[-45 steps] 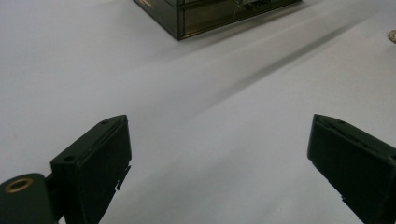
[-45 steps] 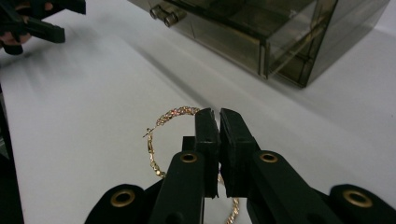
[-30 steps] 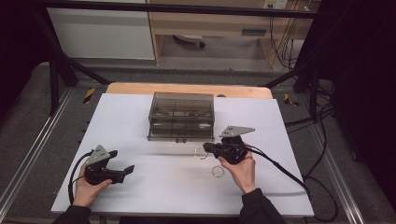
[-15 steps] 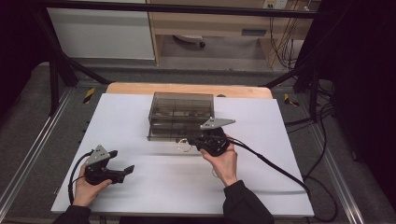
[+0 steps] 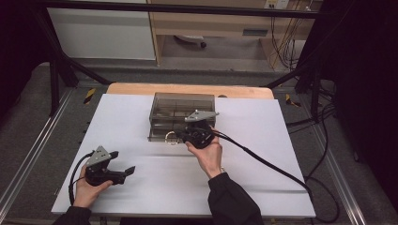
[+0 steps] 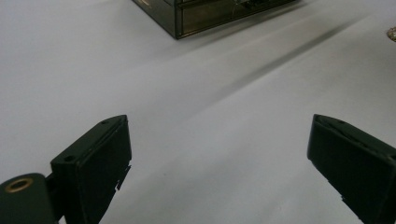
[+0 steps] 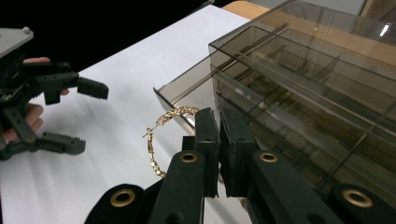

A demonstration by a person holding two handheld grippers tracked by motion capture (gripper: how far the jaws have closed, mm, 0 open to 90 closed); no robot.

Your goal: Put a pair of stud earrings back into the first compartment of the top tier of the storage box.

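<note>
The gold bracelet [image 7: 161,135] is a thin chain loop, and the right gripper [image 7: 218,116] is clenched on it: in the right gripper view the two black jaws stand pressed together, and the chain curves out from them toward 10 o'clock and hangs down beside the left jaw. In the high view the bracelet [image 5: 172,137] shows as a small ring just at 9 o'clock of the right gripper [image 5: 185,136], touching the front edge of the smoky clear drawer box [image 5: 180,110]. This box stands near the middle of the white counter [image 5: 281,140], and its lowest drawer [image 7: 187,95] is pulled out a little, with the bracelet just in front of its lip. The left gripper [image 5: 126,171] rests on the counter at about 8 o'clock from the box, well apart from it, held by the person's left hand [image 5: 87,190]. Its jaws are released and stand wide, with only the bare white surface between them.
</note>
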